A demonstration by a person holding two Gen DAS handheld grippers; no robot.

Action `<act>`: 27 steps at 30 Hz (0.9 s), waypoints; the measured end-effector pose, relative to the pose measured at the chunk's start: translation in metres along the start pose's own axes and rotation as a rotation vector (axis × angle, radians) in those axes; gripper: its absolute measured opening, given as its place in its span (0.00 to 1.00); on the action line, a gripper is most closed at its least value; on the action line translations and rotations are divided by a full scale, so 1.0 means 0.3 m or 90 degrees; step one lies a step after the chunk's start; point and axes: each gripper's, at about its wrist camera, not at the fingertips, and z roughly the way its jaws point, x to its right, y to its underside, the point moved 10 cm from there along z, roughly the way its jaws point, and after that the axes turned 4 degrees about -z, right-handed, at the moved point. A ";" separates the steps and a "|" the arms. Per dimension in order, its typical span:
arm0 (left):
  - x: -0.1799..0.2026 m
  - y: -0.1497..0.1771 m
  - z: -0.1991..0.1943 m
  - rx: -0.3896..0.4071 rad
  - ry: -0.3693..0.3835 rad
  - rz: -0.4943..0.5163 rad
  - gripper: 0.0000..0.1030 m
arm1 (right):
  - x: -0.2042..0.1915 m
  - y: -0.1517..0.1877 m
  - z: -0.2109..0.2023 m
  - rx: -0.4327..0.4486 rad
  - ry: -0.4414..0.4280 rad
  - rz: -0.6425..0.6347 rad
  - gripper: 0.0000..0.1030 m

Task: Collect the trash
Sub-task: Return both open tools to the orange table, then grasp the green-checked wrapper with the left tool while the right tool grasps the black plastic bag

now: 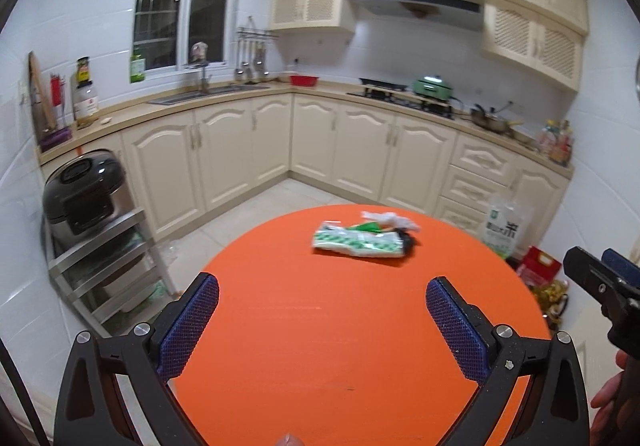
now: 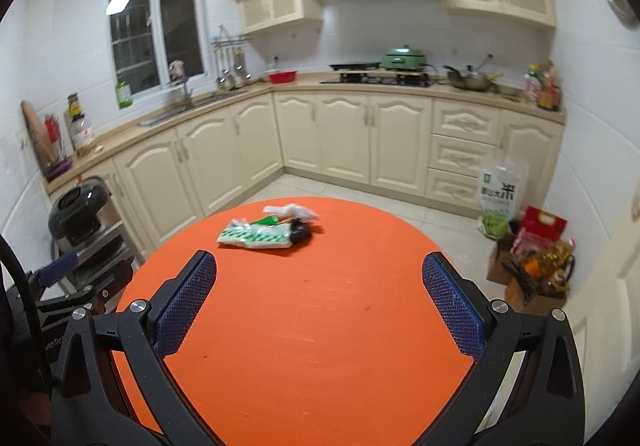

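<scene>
Trash (image 1: pixel 362 240) sits far on orange table (image 1: pixel 320 346); both grippers (image 1: pixel 322 304) (image 2: pixel 320 284) spread, empty — light wrappers prob slide off when nudged.

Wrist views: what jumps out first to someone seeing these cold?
The bright orange round table fills the lower half of both views, bare except for a small pile of trash at its far side: a green-and-white wrapper, a crumpled white plastic piece behind it and something black at its right end. The left gripper and right gripper both hang open over the near side of the table, short of the pile.
</scene>
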 end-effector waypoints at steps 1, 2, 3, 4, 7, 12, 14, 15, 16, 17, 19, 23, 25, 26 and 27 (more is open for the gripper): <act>-0.009 -0.012 0.008 -0.001 -0.004 -0.004 0.99 | -0.019 -0.001 0.020 -0.004 -0.005 -0.005 1.00; -0.020 -0.004 0.015 -0.004 -0.007 -0.011 0.99 | -0.036 -0.003 0.042 -0.009 -0.009 -0.008 1.00; -0.027 -0.019 0.033 -0.007 -0.008 -0.014 0.99 | -0.043 -0.002 0.063 -0.013 -0.013 -0.011 1.00; -0.027 -0.037 0.055 -0.011 -0.008 -0.016 0.99 | -0.042 0.004 0.078 -0.017 -0.015 -0.013 1.00; -0.014 -0.059 0.139 -0.029 -0.006 -0.015 0.99 | -0.051 0.008 0.151 -0.036 -0.023 -0.017 1.00; 0.023 -0.143 0.342 -0.069 0.006 0.002 0.99 | 0.003 0.019 0.305 -0.074 -0.021 -0.004 1.00; 0.020 -0.189 0.447 -0.088 0.008 0.004 0.99 | 0.040 0.029 0.373 -0.093 -0.019 0.009 1.00; 0.024 -0.209 0.501 -0.100 0.008 0.004 0.99 | 0.056 0.034 0.410 -0.104 -0.020 0.014 1.00; 0.001 -0.233 0.543 -0.107 0.008 0.005 0.99 | 0.071 0.040 0.449 -0.114 -0.021 0.017 1.00; 0.011 -0.238 0.593 -0.118 0.006 0.004 0.99 | 0.083 0.046 0.480 -0.122 -0.023 0.017 1.00; 0.016 -0.283 0.683 -0.135 -0.001 0.002 0.99 | 0.098 0.055 0.561 -0.141 -0.031 0.021 1.00; 0.035 -0.376 0.841 -0.162 -0.017 -0.005 0.99 | 0.118 0.076 0.737 -0.178 -0.054 0.028 0.97; 0.042 -0.408 0.905 -0.174 -0.024 -0.009 0.99 | 0.111 0.087 0.812 -0.195 -0.072 0.029 0.93; 0.042 -0.425 0.942 -0.181 -0.028 -0.010 0.99 | 0.101 0.092 0.847 -0.204 -0.083 0.031 0.90; 0.049 -0.443 0.971 -0.184 -0.030 -0.010 0.99 | 0.098 0.096 0.876 -0.214 -0.090 0.031 0.87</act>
